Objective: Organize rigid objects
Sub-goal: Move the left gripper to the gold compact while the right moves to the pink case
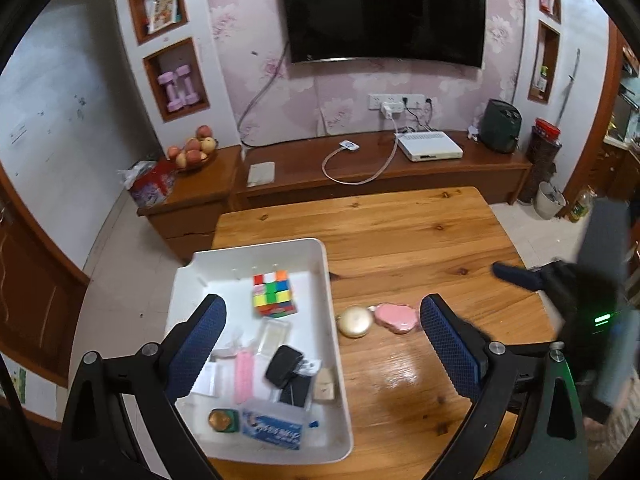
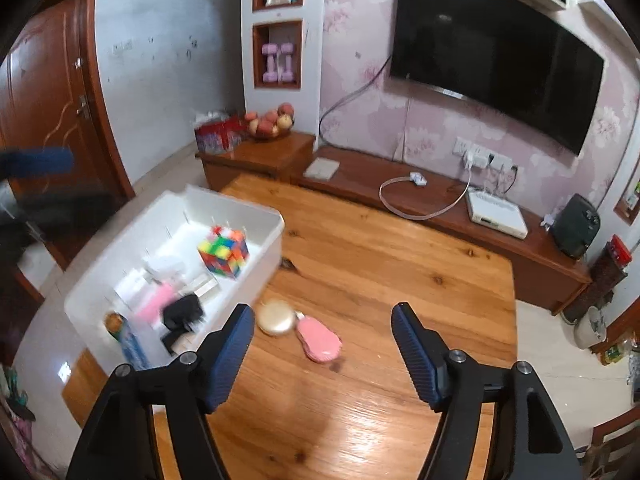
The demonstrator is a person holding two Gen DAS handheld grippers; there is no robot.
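Claws gape wide, yours both empty: left claw [image 1: 322, 346] above the white bin [image 1: 334, 344], right claw [image 2: 322, 346] behind the pink case [image 2: 320, 340] and gold compact [image 2: 275, 317].

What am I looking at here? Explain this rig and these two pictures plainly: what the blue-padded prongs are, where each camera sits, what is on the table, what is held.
There is no robot here. A person holds a hand-operated claw in each hand, and each claw carries a wide-angle camera looking along its two blue-padded fingers. One picture comes from the left claw, the other from the right claw. Both are open and hold nothing. On the wooden table stands a white bin containing a colour cube, a black pouch, a blue-and-white box and other small items. Outside it, on the wood, lie a round gold case and a pink case, side by side.
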